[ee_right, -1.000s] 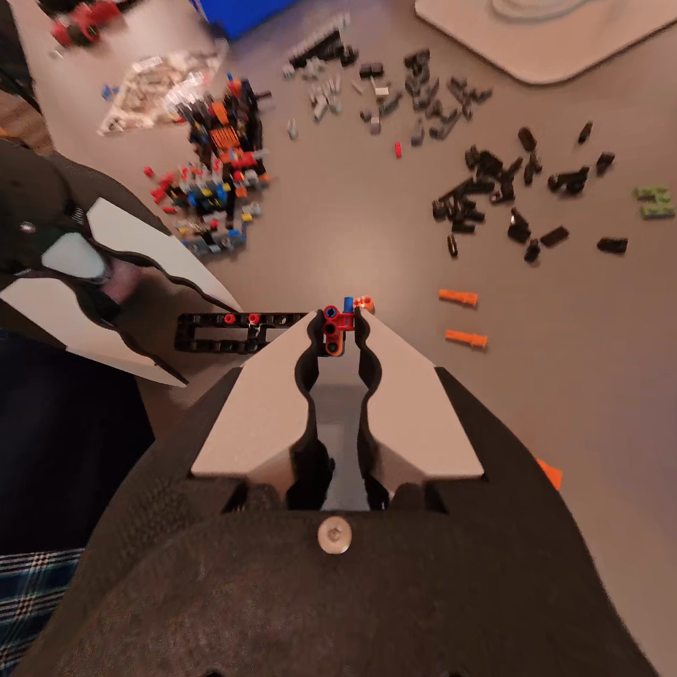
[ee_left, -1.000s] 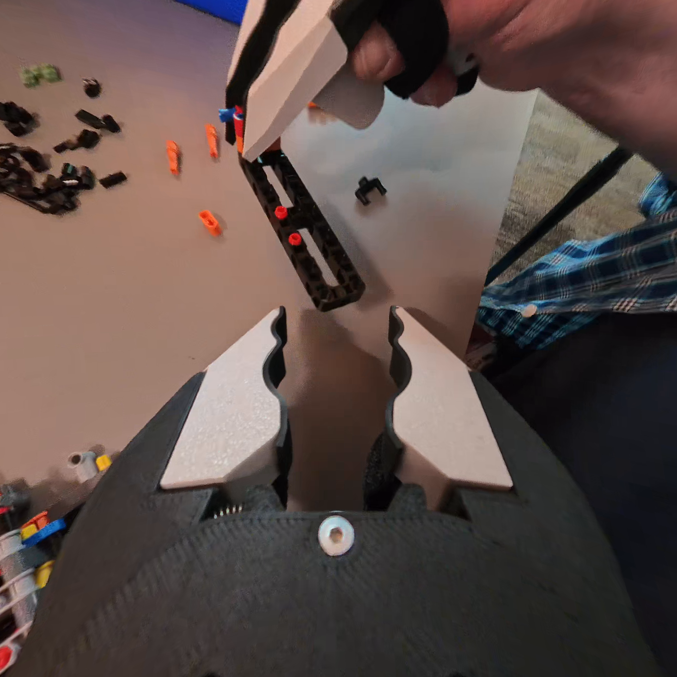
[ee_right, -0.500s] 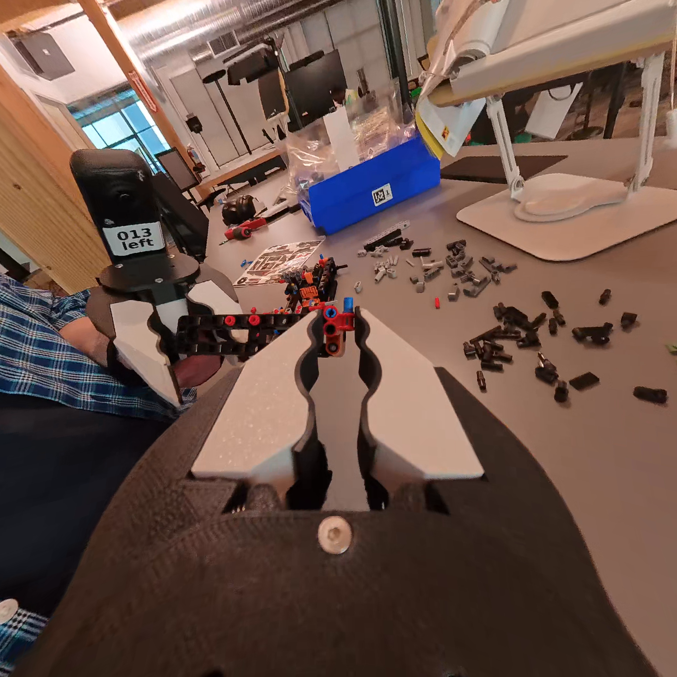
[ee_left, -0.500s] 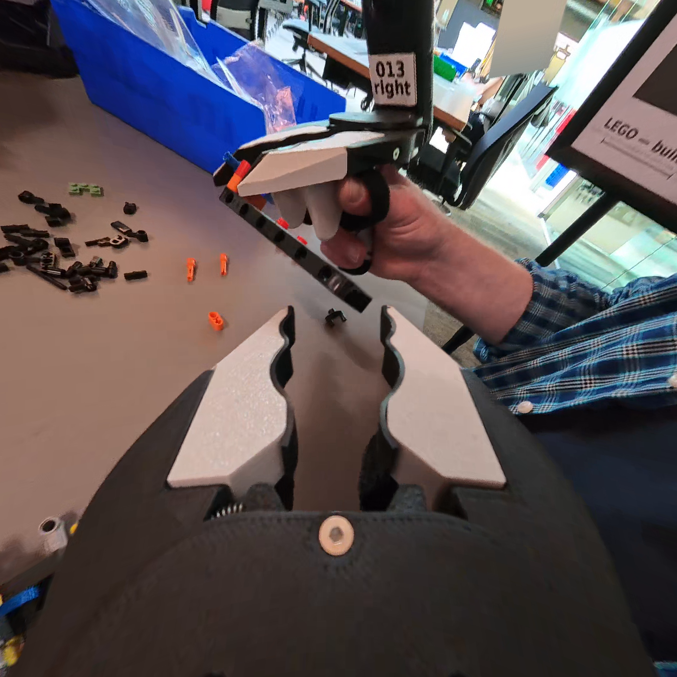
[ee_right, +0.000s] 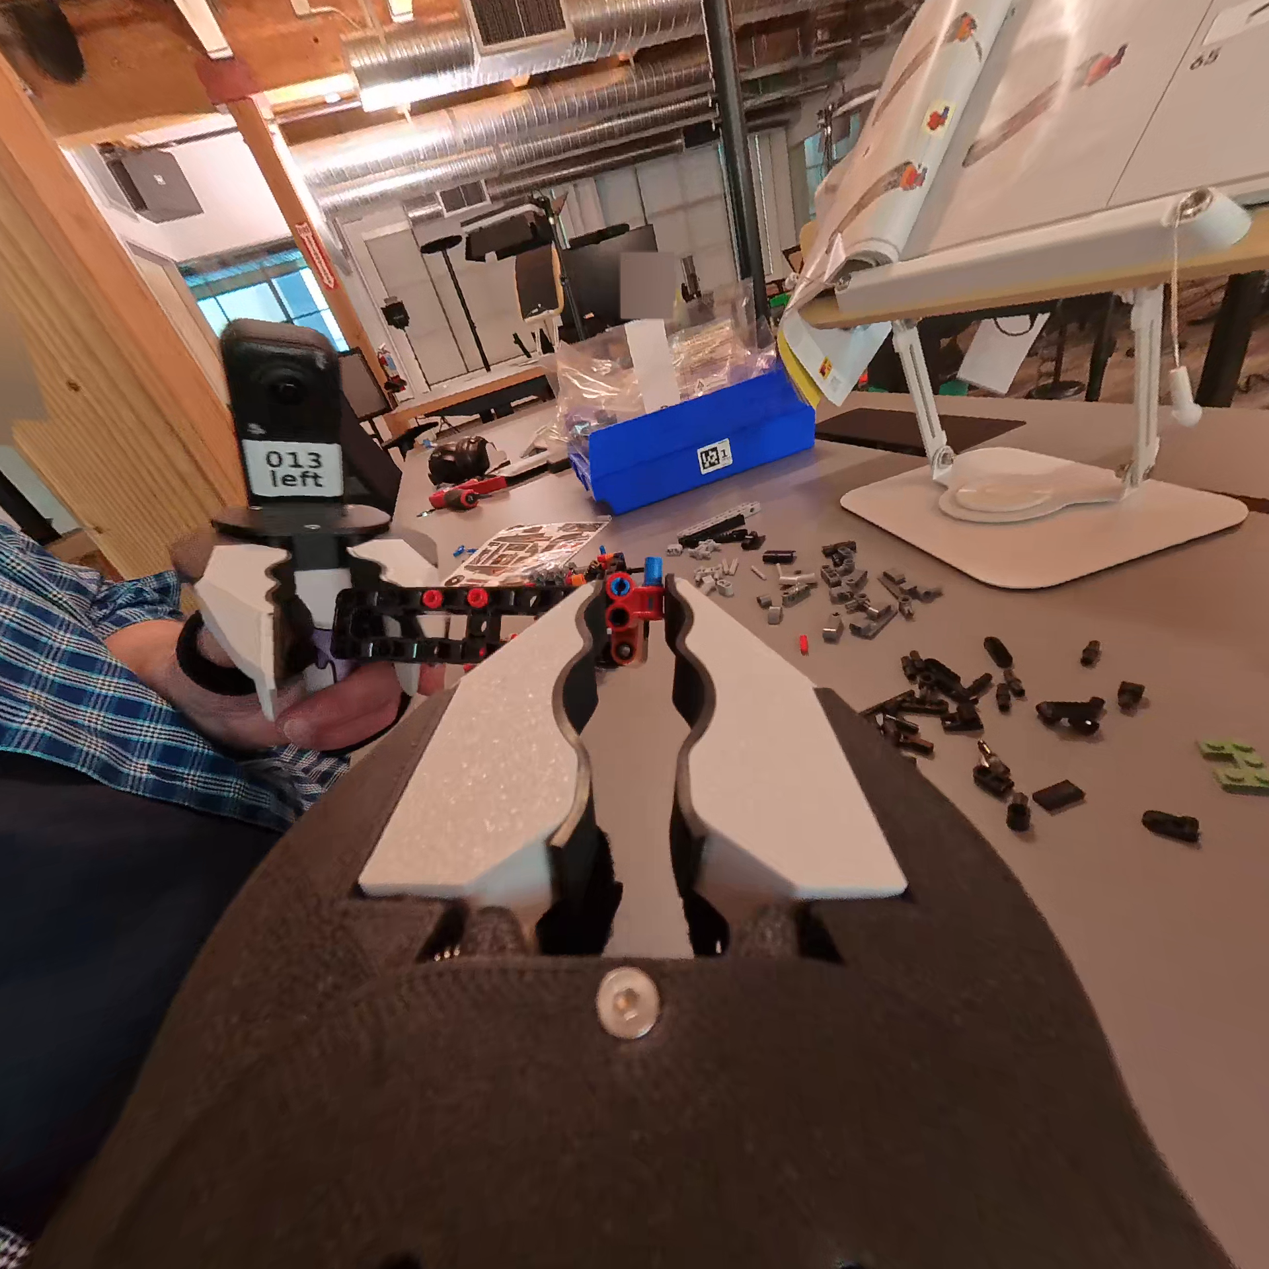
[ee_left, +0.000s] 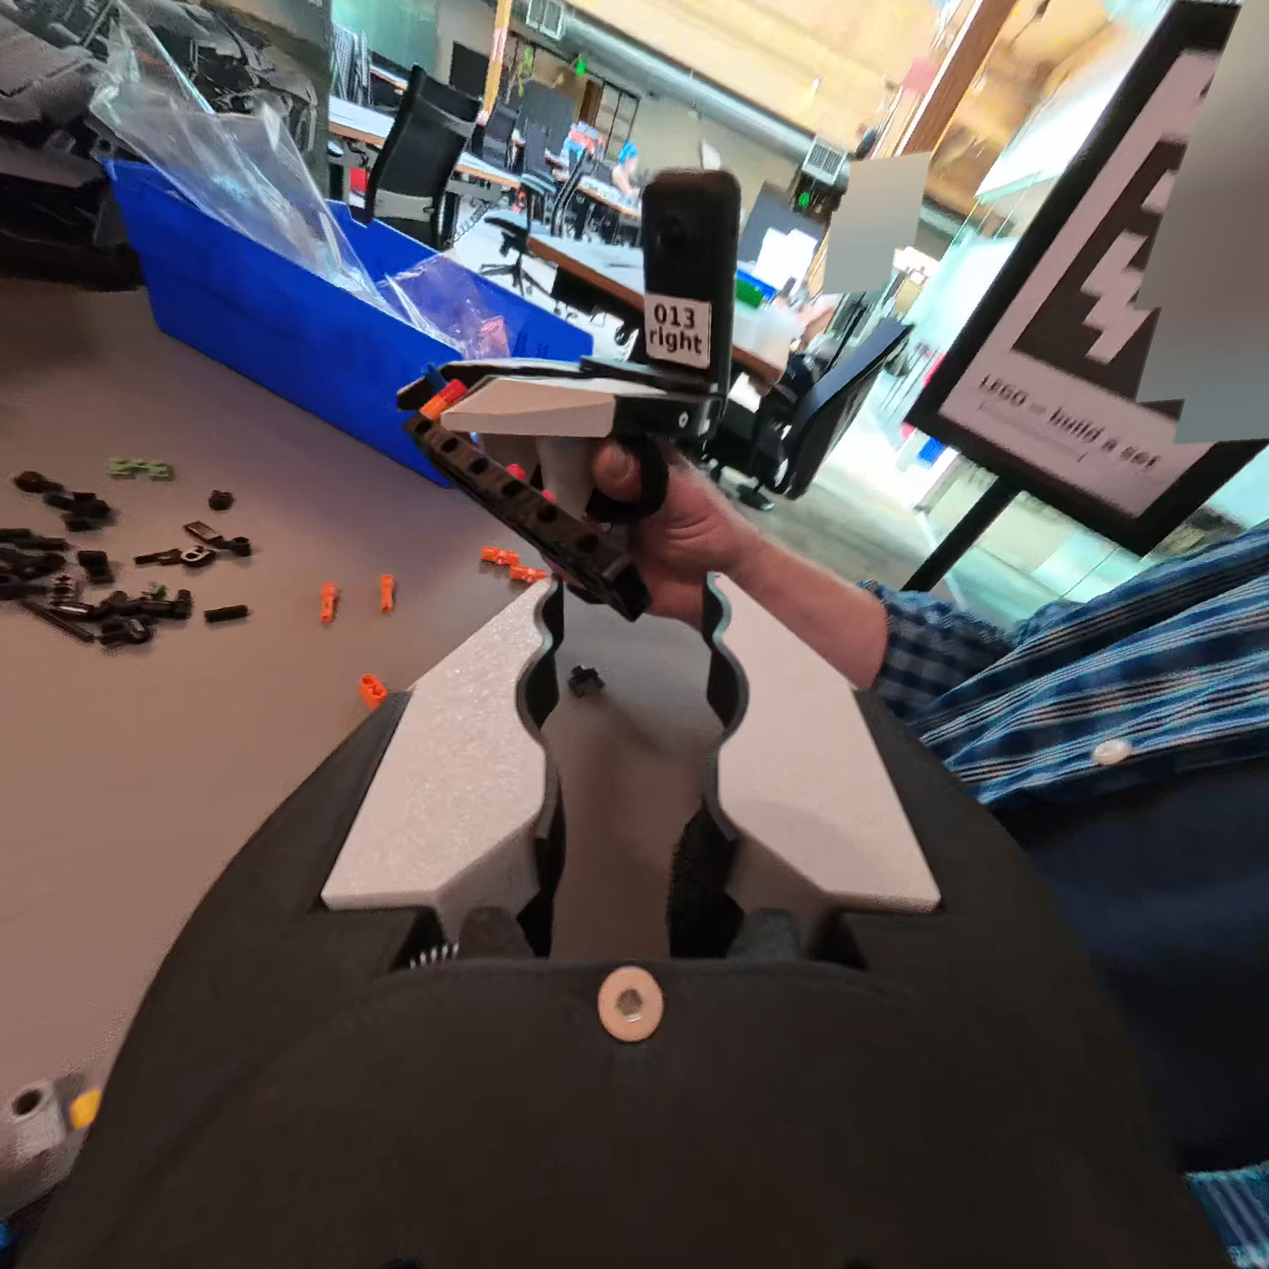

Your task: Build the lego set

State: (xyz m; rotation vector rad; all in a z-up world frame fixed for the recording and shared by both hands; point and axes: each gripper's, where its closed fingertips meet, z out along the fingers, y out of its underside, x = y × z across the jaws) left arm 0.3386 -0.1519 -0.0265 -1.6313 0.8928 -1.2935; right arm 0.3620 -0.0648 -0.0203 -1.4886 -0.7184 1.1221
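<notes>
My right gripper [ee_right: 635,608] is shut on the red connector cluster [ee_right: 645,599] at one end of a long black lego frame [ee_right: 412,625] and holds it in the air above the table. The frame carries two red pins. In the left wrist view the frame [ee_left: 522,501] slants down from the right gripper [ee_left: 439,405] towards me. My left gripper [ee_left: 630,604] is open, and the frame's free end sits just at its fingertips, unclamped. The right wrist view shows the left gripper [ee_right: 319,618] open around that end.
Loose black pieces [ee_left: 103,604] and orange pins [ee_left: 328,603] lie on the grey table, with a small black piece [ee_left: 585,680] below my left fingers. A blue bin [ee_right: 687,446], grey pieces [ee_right: 824,597], green plates [ee_right: 1236,766], a leaflet [ee_right: 529,542] and a white booklet stand [ee_right: 1044,522] stand farther off.
The right gripper has lifted the black frame off the table. Both grippers have tilted up, and the frame's free end has come to the left gripper's open fingertips.
</notes>
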